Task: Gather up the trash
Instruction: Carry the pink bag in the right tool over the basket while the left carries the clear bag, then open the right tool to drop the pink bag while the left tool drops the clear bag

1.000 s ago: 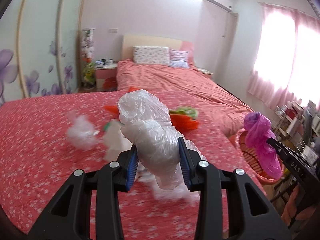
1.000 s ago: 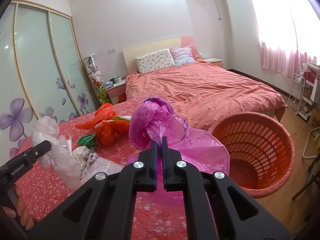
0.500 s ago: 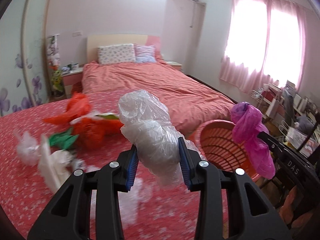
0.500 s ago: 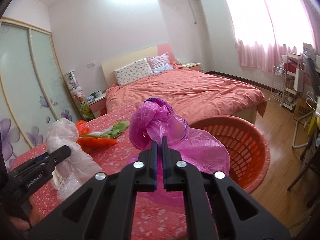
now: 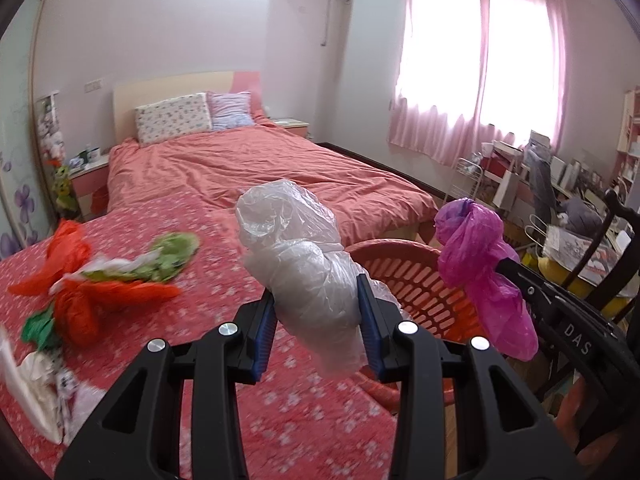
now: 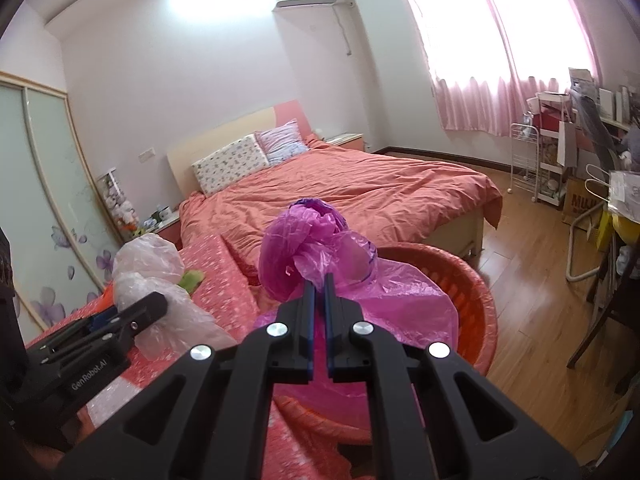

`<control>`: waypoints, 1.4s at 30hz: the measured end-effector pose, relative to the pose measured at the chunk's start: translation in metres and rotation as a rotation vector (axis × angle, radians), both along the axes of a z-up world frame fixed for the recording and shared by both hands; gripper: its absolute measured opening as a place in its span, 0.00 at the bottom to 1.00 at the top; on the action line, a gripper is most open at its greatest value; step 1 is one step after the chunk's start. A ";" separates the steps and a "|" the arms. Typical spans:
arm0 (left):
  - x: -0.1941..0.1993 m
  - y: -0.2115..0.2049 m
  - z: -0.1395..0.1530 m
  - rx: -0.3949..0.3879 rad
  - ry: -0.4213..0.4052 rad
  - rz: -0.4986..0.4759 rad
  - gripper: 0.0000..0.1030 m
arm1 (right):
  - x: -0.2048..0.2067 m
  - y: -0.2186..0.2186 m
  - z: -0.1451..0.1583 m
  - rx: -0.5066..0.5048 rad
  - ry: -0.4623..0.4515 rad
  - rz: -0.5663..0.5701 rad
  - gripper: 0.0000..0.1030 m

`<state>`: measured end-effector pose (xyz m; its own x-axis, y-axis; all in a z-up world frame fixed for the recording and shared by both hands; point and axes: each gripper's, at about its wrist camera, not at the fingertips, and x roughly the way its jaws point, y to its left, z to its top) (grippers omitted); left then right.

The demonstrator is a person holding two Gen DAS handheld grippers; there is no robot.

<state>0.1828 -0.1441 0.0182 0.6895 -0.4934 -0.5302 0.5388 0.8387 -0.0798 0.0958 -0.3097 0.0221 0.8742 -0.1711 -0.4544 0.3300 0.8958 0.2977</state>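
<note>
My left gripper [image 5: 316, 312] is shut on a crumpled clear plastic bag [image 5: 296, 248], held above the red flowered cloth near the orange basket [image 5: 404, 272]. My right gripper [image 6: 319, 284] is shut on a crumpled magenta plastic bag [image 6: 304, 248], held over the near rim of the basket [image 6: 476, 300]. The magenta bag also shows at the right of the left wrist view [image 5: 476, 260], and the clear bag at the left of the right wrist view [image 6: 148, 276]. More trash lies on the cloth: orange bags [image 5: 76, 296], green scraps [image 5: 172, 252] and white scraps [image 5: 36, 392].
A bed with a salmon cover [image 5: 256, 168] stands behind. A wire rack [image 6: 528, 168], a cluttered desk [image 5: 572, 208] and a dark chair [image 6: 604, 304] stand at the right on the wooden floor [image 6: 532, 280]. Sliding wardrobe doors [image 6: 44, 208] are at the left.
Both grippers have swung right with their bags, from over the cloth and trash pile toward the orange basket. The basket now sits closer beneath them. Both grips are unchanged.
</note>
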 end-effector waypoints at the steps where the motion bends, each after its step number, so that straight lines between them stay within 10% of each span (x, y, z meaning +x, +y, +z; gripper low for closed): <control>1: 0.001 -0.005 -0.001 0.003 0.000 -0.010 0.37 | 0.001 -0.002 -0.001 0.002 -0.001 -0.005 0.05; 20: 0.016 -0.058 -0.024 0.043 0.045 -0.092 0.39 | 0.026 -0.044 -0.029 0.076 0.015 -0.048 0.06; 28: 0.023 -0.054 -0.035 0.066 0.085 -0.063 0.54 | 0.035 -0.053 -0.038 0.099 0.022 -0.060 0.33; 42: 0.016 0.015 -0.027 0.078 0.103 0.098 0.57 | 0.022 -0.028 -0.028 -0.004 0.056 -0.054 0.43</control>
<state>0.1984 -0.1296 -0.0087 0.6723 -0.3814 -0.6344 0.4468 0.8924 -0.0630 0.1176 -0.3377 -0.0059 0.8368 -0.2191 -0.5018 0.3938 0.8775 0.2736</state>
